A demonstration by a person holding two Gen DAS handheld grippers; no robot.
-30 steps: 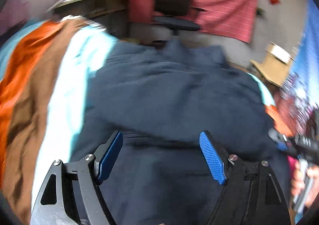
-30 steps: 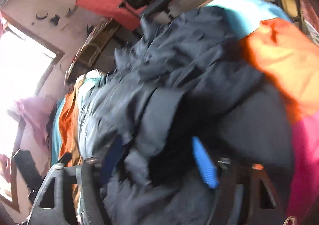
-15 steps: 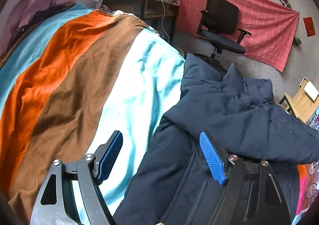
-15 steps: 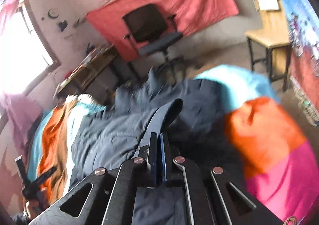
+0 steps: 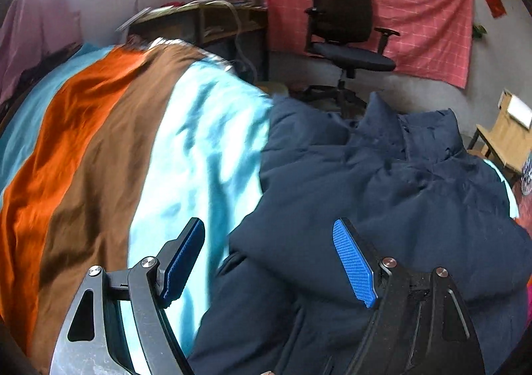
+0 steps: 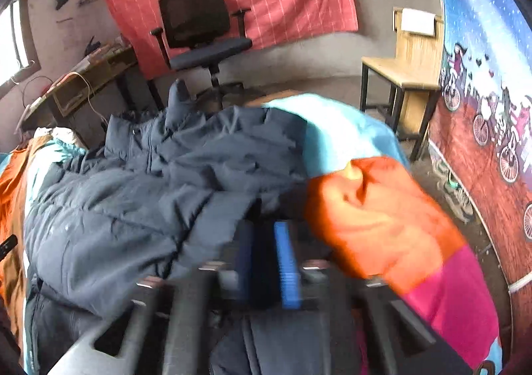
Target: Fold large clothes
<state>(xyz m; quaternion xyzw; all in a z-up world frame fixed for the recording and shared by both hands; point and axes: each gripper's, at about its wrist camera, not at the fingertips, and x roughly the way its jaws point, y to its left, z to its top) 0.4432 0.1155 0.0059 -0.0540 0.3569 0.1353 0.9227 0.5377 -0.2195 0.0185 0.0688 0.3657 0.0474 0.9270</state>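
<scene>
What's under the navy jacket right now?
The navy puffer jacket lies on a striped bedspread; light blue, brown and orange bands show beside it. Whatever sits directly beneath the jacket is covered.

You have a dark navy padded jacket (image 5: 382, 188) lying rumpled on the bed, on its striped cover. Its collar end points toward the far edge of the bed, and a sleeve is folded across the body.

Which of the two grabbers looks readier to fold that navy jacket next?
Probably the left gripper: its jaws stand wide open over the navy jacket edge, nothing between them. The right gripper is blurred, its jaws just opening.
</scene>
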